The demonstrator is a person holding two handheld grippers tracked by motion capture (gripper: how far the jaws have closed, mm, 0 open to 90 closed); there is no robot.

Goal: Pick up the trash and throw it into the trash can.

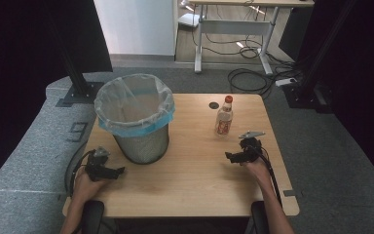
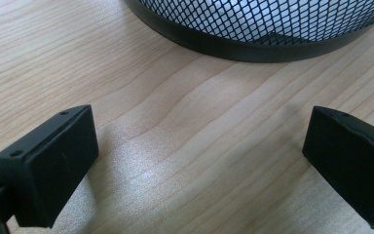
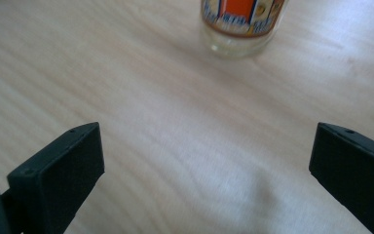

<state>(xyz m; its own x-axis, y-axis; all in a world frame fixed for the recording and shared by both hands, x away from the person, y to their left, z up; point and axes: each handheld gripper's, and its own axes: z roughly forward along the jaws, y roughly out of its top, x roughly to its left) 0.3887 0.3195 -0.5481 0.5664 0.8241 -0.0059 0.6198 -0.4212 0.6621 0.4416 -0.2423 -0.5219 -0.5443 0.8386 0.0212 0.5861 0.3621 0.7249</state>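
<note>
Both my grippers idle, jaws spread, holding nothing.
My right gripper [image 1: 230, 157] faces the bottle [image 1: 224, 117] near the worktop's [image 1: 190, 180] far edge; my left gripper [image 1: 119, 170] sits beside the bin [image 1: 135, 117], the path to each open.

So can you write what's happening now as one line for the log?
left claw: open, by bin | right claw: open, near bottle | bottle: upright on table, untouched
</note>
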